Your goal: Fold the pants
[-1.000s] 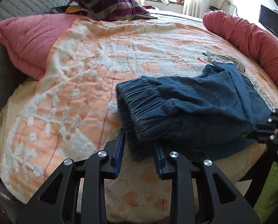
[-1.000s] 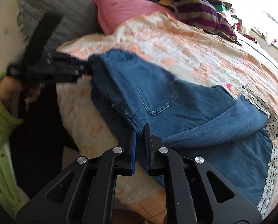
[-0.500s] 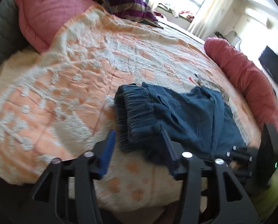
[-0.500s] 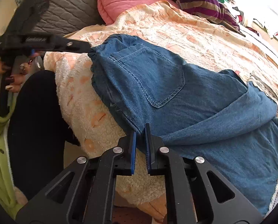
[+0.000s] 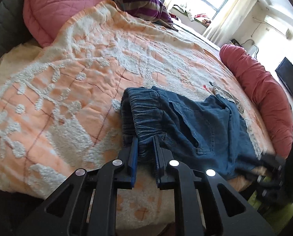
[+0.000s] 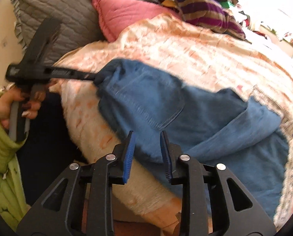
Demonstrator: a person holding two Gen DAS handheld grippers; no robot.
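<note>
Since the frame a second ago: the left tool (image 5: 145, 139) has widened and come back in around the elastic waistband, its jaws now closing with gathered denim between the blue pads; the right tool (image 6: 147, 135), then pinched tight at the near hem, now has its jaws opening, a blurred fold of denim between them, pads seemingly clear of the cloth. Pants (image 5: 195, 122): blue denim, elastic waist, one rear pocket showing in the right view, lying crumpled near the close edge of the bed, waistband to the left tool's side, legs running off to the right. Blanket (image 5: 77, 74): orange and white, fleecy, under the pants. Pink pillow (image 5: 54, 5) and striped cloth (image 5: 140, 2) at the far side; red bolster (image 5: 264, 98) along the right edge. Hand (image 6: 18, 102), green sleeve, gripping the left tool's handle, seen in the right view.
</note>
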